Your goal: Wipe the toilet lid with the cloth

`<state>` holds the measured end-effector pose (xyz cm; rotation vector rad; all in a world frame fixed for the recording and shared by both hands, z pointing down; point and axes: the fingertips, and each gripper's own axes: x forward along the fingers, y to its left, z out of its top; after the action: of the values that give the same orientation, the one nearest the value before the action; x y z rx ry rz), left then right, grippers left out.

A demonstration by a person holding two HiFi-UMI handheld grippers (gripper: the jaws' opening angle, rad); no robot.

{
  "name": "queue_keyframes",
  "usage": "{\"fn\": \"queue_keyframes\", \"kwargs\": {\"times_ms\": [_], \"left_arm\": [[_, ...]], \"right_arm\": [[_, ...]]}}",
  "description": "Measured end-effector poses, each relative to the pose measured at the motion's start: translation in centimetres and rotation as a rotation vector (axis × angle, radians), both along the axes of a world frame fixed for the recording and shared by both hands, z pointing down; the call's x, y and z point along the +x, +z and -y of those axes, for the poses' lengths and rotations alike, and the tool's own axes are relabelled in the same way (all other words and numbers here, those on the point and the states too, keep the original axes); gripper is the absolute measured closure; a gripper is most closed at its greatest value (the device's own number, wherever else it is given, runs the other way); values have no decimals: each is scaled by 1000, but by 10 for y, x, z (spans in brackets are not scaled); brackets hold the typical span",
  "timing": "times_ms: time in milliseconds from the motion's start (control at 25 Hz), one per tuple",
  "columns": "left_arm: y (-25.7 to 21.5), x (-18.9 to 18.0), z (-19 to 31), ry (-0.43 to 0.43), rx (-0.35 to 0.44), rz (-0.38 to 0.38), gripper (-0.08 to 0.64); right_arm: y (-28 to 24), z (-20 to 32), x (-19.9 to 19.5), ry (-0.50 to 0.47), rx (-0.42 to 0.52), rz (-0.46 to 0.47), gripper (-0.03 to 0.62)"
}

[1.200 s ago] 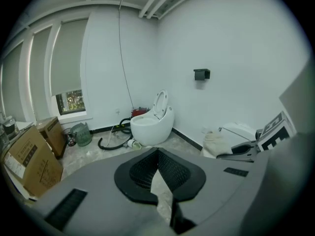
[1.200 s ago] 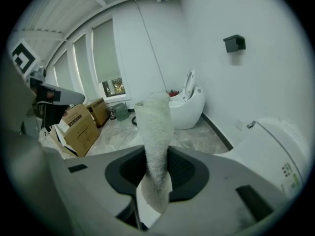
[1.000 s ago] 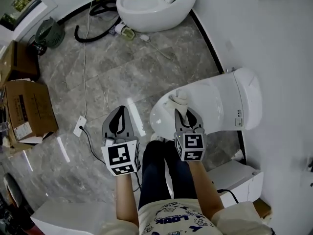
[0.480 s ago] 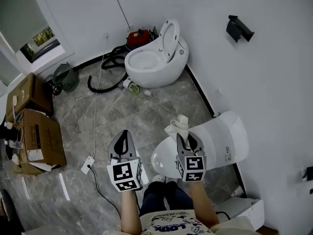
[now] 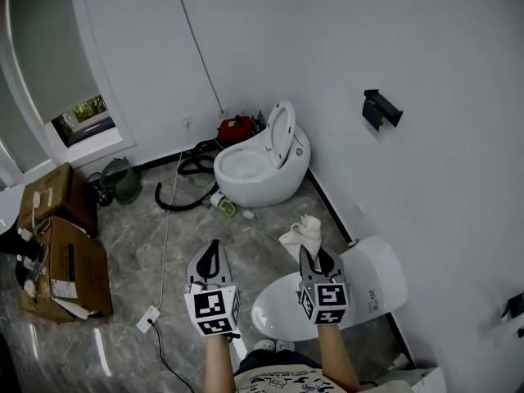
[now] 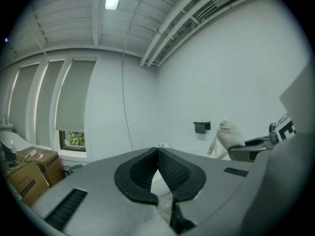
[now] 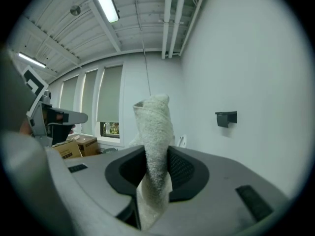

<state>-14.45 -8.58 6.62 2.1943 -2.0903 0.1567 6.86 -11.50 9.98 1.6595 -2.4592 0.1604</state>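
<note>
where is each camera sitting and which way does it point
Head view: on the person's head, facing down and forward at the closed toilet and an open toilet; forearms, left gripper and right gripper show.
Left gripper view: on the left gripper, level along its shut jaws toward the wall; right gripper with cloth at right.
Right gripper view: on the right gripper, along jaws clamped on the cloth; left gripper at left.
Shared: all three show the wall holder and window.

White cloth (image 5: 304,234); white toilet lid (image 5: 275,309); grey marbled floor (image 5: 168,236).
</note>
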Motion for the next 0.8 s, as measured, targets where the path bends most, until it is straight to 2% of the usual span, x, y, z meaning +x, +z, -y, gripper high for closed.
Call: {"fn": "queue_keyframes", "kwargs": {"times_ms": [160,400,800], "left_arm": [[-28,12,1,12,70,10,557],[-52,25,-6,32,117,11,557],[-60,22,-17,23,129,20,557]], "right_arm": [[-38,2,12,8,75,18,495],[-71,-2,29,29,138,36,494],[-71,-10,31,25,123,78,495]]}}
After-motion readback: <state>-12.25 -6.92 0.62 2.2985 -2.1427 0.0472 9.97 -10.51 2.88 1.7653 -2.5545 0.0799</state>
